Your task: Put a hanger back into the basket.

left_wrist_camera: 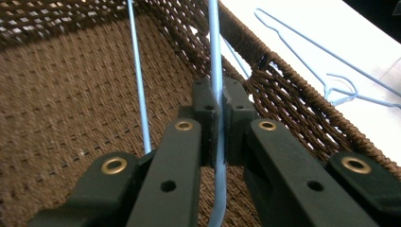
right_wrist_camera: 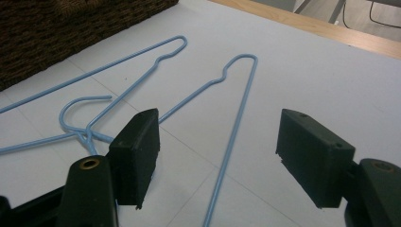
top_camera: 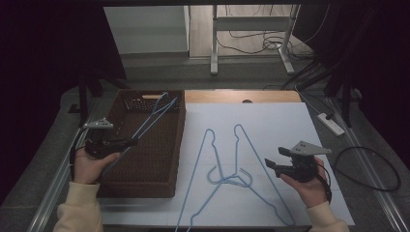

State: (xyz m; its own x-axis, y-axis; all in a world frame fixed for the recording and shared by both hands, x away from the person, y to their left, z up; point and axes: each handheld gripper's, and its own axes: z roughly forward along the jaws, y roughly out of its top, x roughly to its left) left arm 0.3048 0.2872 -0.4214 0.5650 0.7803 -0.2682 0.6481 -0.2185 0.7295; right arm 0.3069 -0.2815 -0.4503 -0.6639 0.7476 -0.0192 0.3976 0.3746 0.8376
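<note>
L gripper (top_camera: 131, 142), fingers pinching a thin blue wire hanger (top_camera: 153, 116) w/ its far end over the brown woven basket (top_camera: 145, 186) at left, could snag the weave; R gripper (top_camera: 270, 165), fingers spread, hovers near two tangled blue hangers (top_camera: 232, 176) on the white counter (top_camera: 290, 125).

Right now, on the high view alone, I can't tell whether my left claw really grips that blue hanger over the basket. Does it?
Observer: Yes. In the left gripper view the left claw is shut on one wire of the held hanger, pads pressing from both sides.
Operator: What is under it?
Observer: The woven floor of the basket; the hanger's other wire runs free beside the jaws.
Operator: Is the right claw carrying anything?
Observer: No. The right gripper view shows the right claw open, pads apart above a loose hanger on the white table.
</note>
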